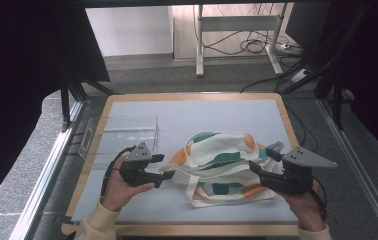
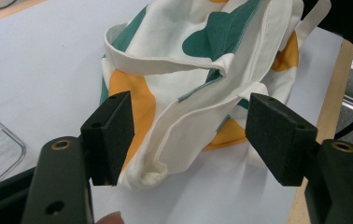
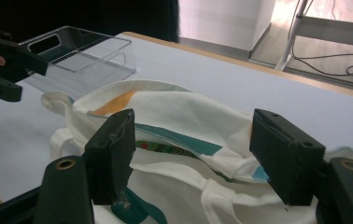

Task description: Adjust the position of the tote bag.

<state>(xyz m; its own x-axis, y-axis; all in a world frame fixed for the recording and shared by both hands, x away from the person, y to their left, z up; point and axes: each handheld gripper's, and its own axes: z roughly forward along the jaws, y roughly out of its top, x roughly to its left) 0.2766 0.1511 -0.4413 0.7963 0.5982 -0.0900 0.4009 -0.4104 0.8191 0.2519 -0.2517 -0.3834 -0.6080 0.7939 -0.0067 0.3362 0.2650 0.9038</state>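
Lying crumpled, the soft cotton tote bag shows rounded green and orange blotches.

The high view looks forward and down from above the person's side of the table, far enough off to take in the whole top and the floor beyond. The bag lies at its lower middle.

The left gripper view sits low and close at the bag's left end, looking along its length toward the table's right edge.

The right gripper view sits low and close at the bag's right end, looking over it toward the clear tray and the left gripper.

All three share the bag; the high and right gripper views share the tray beyond it.
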